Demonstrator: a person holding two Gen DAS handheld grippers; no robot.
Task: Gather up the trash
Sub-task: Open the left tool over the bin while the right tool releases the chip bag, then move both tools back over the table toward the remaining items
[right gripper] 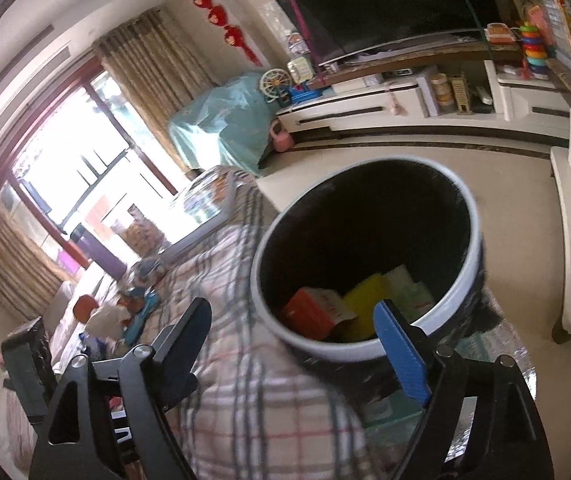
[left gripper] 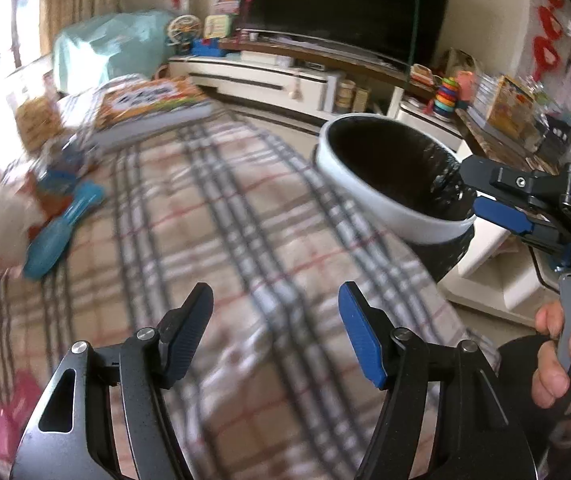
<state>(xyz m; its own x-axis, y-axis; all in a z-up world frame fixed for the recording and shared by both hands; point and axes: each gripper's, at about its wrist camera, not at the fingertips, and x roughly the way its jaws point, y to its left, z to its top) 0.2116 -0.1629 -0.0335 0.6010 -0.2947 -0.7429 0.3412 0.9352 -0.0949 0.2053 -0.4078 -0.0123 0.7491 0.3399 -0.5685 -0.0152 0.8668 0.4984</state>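
Bin (right gripper: 365, 256) rim sits just past the right gripper (right gripper: 297, 332), whose fingers gape empty. Left gripper (left gripper: 275, 312), open too, has bare checked cloth (left gripper: 221, 216) between and ahead of its fingers.

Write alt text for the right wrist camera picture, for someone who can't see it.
A round white-rimmed trash bin with a black liner stands beside a plaid-covered table, holding an orange carton, a yellow packet and a pale wrapper. The right gripper hangs open and empty just before its rim.
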